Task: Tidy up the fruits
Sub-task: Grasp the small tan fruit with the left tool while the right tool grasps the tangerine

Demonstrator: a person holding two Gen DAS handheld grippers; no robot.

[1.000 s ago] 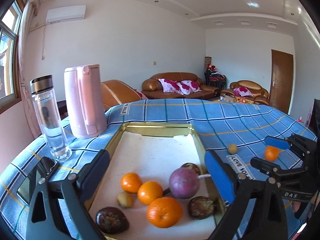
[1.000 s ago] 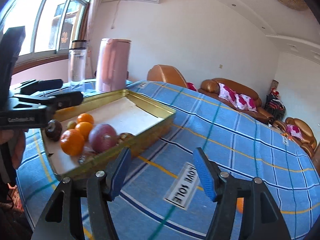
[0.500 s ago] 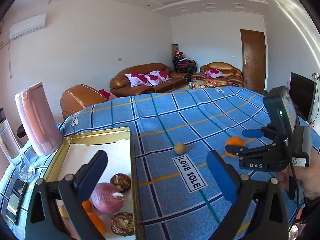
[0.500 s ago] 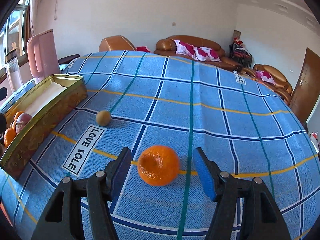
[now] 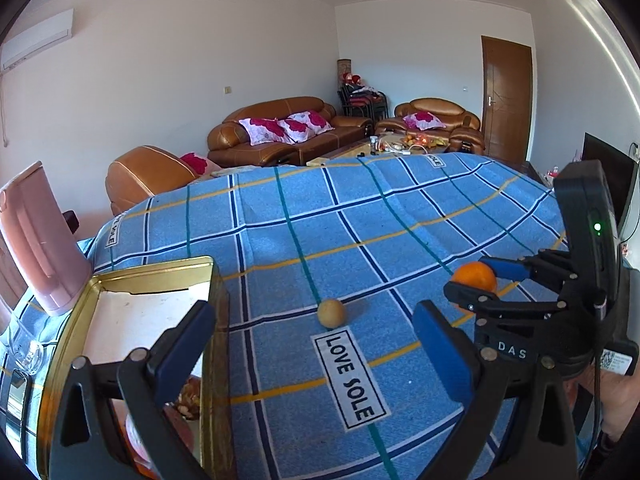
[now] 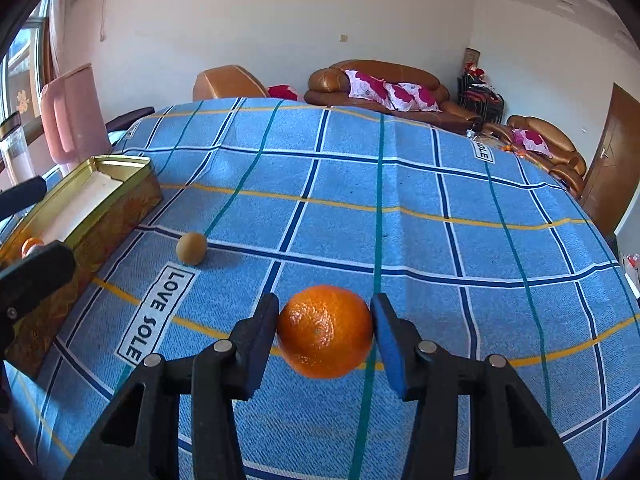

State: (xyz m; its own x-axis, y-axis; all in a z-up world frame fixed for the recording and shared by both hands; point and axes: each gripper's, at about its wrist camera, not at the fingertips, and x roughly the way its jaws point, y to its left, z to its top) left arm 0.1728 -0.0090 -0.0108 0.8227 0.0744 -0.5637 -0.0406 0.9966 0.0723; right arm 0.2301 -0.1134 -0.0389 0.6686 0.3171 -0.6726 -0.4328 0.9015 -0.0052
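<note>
**Operator:** Two grippers in view. I have the right gripper (image 6: pixel 325 330) over the tablecloth (image 6: pixel 400 184). Its jaws have just been closing, and the orange (image 6: pixel 325 332) sits squarely between them: black pad against its left side, blue pad against its right. I read that as clamped on the orange.

**Checker:** Confirm from the other camera.

**Operator:** Confirmed. The left wrist view shows the orange (image 5: pixel 475 276) pinched between the right gripper's (image 5: pixel 476 280) fingers, at the right edge of the cloth.

**Checker:** Left gripper status?

**Operator:** My left gripper (image 5: pixel 312 340) has its jaws spread wide with nothing between the pads. It hangs over the cloth, its left finger above the tin (image 5: pixel 152 276).

**Checker:** Other fruit?

**Operator:** One small tan fruit (image 5: pixel 331 313) lies loose on the cloth, just beyond the "LOVE SOLE" label (image 5: pixel 352 376), between the tin and the orange, apart from both. Several fruits lie at the tin's near end, mostly hidden behind my left finger. A pink jug (image 5: pixel 36 240) stands behind the tin.
</note>
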